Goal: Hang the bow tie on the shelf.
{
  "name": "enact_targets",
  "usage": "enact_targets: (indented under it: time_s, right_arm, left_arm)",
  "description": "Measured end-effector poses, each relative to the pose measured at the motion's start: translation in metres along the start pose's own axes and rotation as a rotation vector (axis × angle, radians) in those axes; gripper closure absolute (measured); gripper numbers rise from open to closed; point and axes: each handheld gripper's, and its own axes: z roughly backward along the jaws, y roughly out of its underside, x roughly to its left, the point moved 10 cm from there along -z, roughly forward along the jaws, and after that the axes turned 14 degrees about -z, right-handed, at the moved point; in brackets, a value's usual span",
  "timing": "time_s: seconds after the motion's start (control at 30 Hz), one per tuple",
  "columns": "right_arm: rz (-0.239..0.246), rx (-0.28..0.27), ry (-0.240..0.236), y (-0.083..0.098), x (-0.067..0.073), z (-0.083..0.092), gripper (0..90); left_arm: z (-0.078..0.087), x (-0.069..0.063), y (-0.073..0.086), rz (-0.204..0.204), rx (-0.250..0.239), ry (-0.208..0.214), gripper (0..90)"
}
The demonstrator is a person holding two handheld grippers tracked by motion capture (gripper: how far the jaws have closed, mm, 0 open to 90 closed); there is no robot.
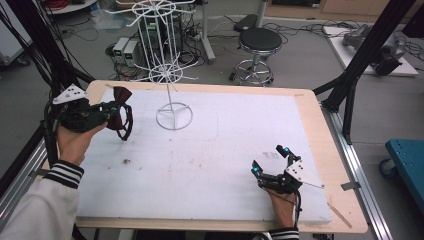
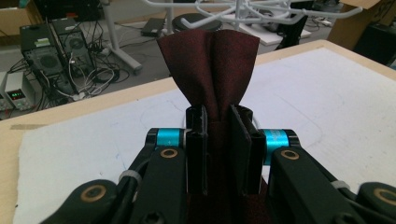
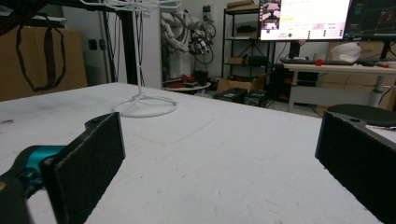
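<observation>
A dark red bow tie is pinched at its middle knot by my left gripper, which is shut on it. From above, the left gripper hangs over the table's far left. The bow tie fans above the jaws, and its dark strap loop dangles below. The loop also hangs at the upper left of the right gripper view. A white wire display rack stands just right of the tie. My right gripper rests low at the front right, open, with nothing between its pads.
A white foam sheet covers the wooden table. The rack's ring base sits on it, with wire arms spreading high above. A black stool and cables lie on the floor beyond the far edge.
</observation>
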Motion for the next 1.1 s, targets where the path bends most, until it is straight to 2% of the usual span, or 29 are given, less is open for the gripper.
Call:
enact_targets:
  time_s: [0.27, 0.47, 0.53, 0.63, 0.9, 1.1]
  right_arm:
    - [0.003, 0.0, 0.0, 0.0, 0.0, 0.0, 0.7]
    - [0.003, -0.001, 0.0, 0.0, 0.0, 0.0, 0.7]
    - [0.002, -0.001, 0.0, 0.0, 0.0, 0.0, 0.7]
    - [0.004, -0.002, 0.001, 0.0, 0.0, 0.0, 0.7]
    - [0.006, -0.003, 0.001, 0.0, 0.0, 0.0, 0.6]
    - [0.004, -0.003, 0.001, 0.0, 0.0, 0.0, 0.7]
  left_arm:
    - [-0.002, 0.015, -0.007, 0.004, -0.001, -0.03, 76.8]
    - [-0.012, 0.032, -0.018, -0.01, 0.008, -0.047, 76.7]
    - [-0.013, 0.034, -0.02, -0.003, 0.006, -0.044, 76.7]
    - [-0.017, 0.039, -0.027, -0.019, 0.013, -0.057, 76.7]
    - [-0.022, 0.043, -0.038, -0.044, 0.02, -0.063, 76.7]
    - [-0.027, 0.047, -0.047, -0.047, 0.021, -0.076, 76.7]
